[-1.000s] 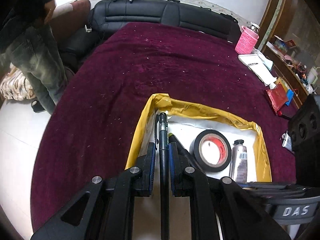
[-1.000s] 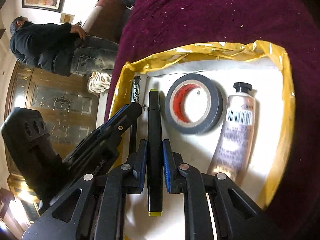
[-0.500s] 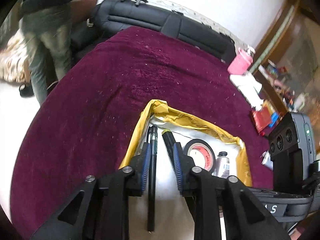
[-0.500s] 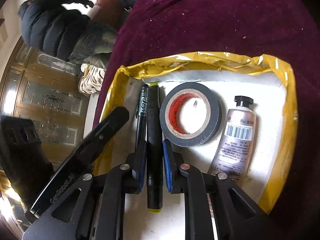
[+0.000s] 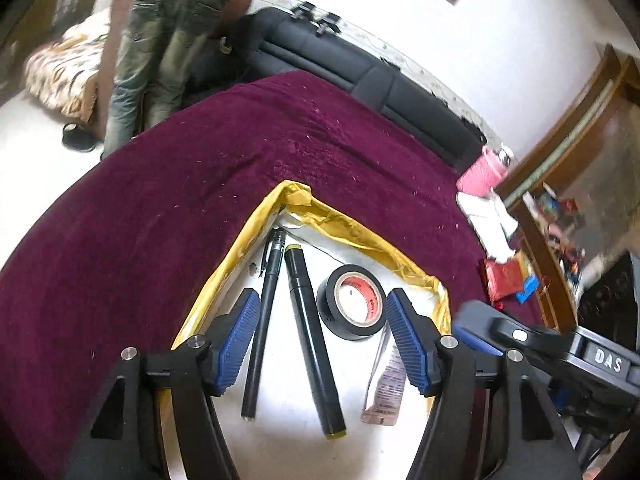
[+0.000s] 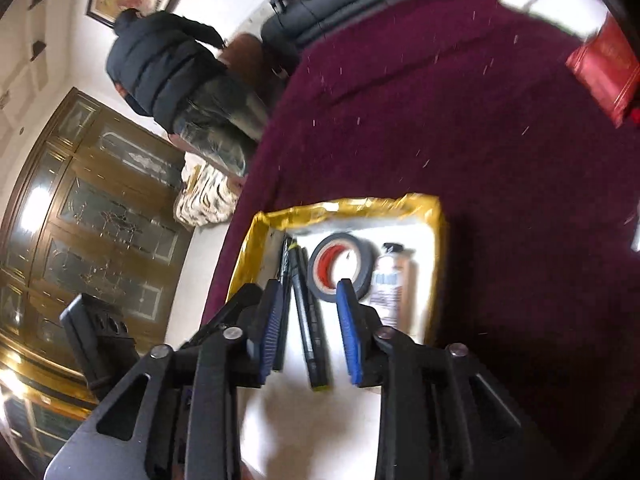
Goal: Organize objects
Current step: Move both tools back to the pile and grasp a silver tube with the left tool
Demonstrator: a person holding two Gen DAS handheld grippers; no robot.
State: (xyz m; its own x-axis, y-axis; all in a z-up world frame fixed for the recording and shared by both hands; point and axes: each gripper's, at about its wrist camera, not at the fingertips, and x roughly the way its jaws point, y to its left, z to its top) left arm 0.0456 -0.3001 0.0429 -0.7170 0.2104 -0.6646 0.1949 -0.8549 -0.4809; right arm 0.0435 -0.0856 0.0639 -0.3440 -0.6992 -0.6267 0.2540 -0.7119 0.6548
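We see a shallow white tray with a crinkled yellow foil rim (image 5: 256, 236) (image 6: 248, 256) lying on a deep burgundy plush cloth (image 5: 160, 220) (image 6: 500, 160). Inside it, from the left wall across, lie a slim black pen with a clip (image 5: 264, 308) (image 6: 285, 268), a thicker black marker with yellow ends (image 5: 310, 336) (image 6: 308, 320), a black roll of tape with a red and white core (image 5: 352, 302) (image 6: 340, 266), and a pale squeeze tube with a black cap and barcode label (image 5: 386, 384) (image 6: 390, 280). Our left gripper (image 5: 320, 344) has just been opening; its blue ribbed pads now stand wide, the pen and marker lying loose in the tray between them, touched by neither. Our right gripper (image 6: 310, 330) has also just been opening, to a narrower gap; the marker lies below between its pads, free of both. Beyond the cloth stands a person in a dark padded jacket and faded jeans (image 5: 164, 52) (image 6: 176, 76), beside a black leather sofa (image 5: 360, 76) (image 6: 328, 12).
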